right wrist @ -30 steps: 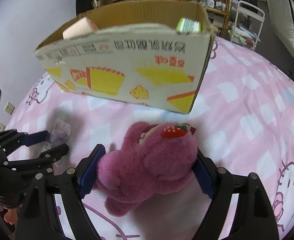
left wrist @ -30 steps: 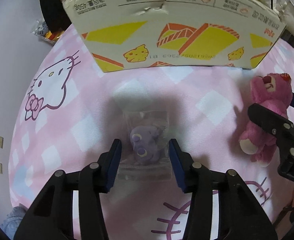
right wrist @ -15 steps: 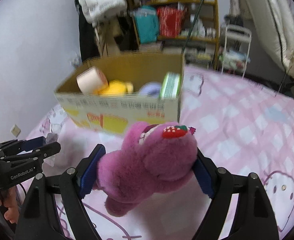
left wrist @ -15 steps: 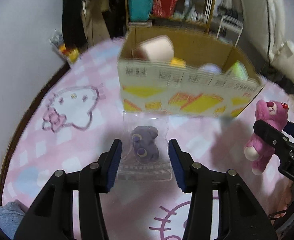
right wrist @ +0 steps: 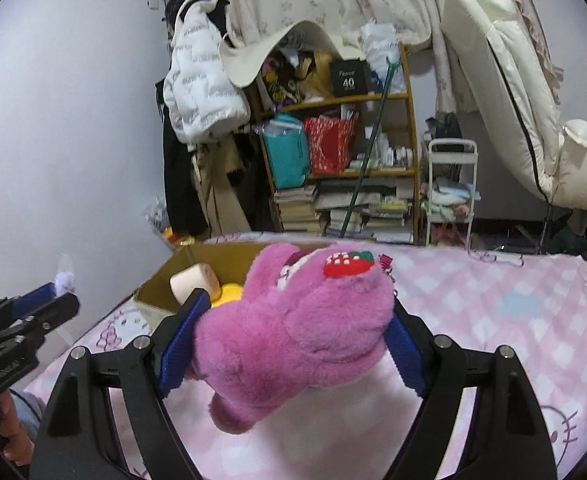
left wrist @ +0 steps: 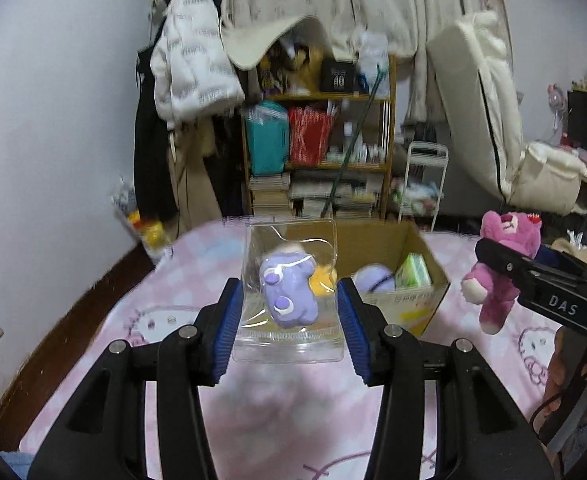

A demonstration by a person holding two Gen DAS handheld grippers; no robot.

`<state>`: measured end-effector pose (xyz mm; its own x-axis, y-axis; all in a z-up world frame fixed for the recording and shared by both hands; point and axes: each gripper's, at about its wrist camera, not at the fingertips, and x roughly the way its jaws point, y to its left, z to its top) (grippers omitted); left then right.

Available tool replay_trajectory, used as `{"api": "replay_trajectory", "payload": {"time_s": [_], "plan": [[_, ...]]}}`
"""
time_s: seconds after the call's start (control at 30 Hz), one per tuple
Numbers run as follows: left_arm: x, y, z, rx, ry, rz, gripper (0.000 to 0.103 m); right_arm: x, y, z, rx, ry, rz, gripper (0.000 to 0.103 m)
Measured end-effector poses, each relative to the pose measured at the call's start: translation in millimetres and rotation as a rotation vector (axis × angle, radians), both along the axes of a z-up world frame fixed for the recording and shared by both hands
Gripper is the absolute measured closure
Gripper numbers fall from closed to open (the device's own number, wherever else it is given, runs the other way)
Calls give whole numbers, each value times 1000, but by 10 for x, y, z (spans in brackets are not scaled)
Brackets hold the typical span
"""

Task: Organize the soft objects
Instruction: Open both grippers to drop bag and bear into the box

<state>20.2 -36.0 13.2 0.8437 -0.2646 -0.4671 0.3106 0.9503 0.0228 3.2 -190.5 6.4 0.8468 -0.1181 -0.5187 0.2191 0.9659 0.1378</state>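
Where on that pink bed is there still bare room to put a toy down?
Bare pink bedspread lies right of the cardboard box, out to the bed's far edge, and also between the box and the left edge. The box itself is crowded with soft things. Both tongs are full: the left tongs grip a bagged purple plush, the right tongs a pink bear.

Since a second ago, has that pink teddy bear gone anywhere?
Yes. The pink teddy bear, clamped in the right gripper, has risen off the pink blanket and hangs above the rim of the cardboard box.
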Motion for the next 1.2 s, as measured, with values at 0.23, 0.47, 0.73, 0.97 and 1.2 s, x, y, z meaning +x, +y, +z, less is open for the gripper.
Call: {"api": "replay_trajectory", "payload": {"time_s": [0.23, 0.47, 0.73, 0.97, 1.2], "plan": [[100, -98, 212, 2, -130, -4, 56, 189, -76, 221, 6, -57, 26, 15], [524, -323, 270, 27, -165, -32, 56, 554, -89, 297, -17, -79, 49, 15], [919, -458, -75, 15, -93, -42, 55, 885, -190, 74, 32, -50, 65, 15], [1100, -588, -398, 61, -17, -61, 55, 1073, -260, -183, 66, 8, 67, 13], [1141, -479, -456, 39, 25, -13, 42, 1146, -319, -326, 118, 53, 93, 13]]}}
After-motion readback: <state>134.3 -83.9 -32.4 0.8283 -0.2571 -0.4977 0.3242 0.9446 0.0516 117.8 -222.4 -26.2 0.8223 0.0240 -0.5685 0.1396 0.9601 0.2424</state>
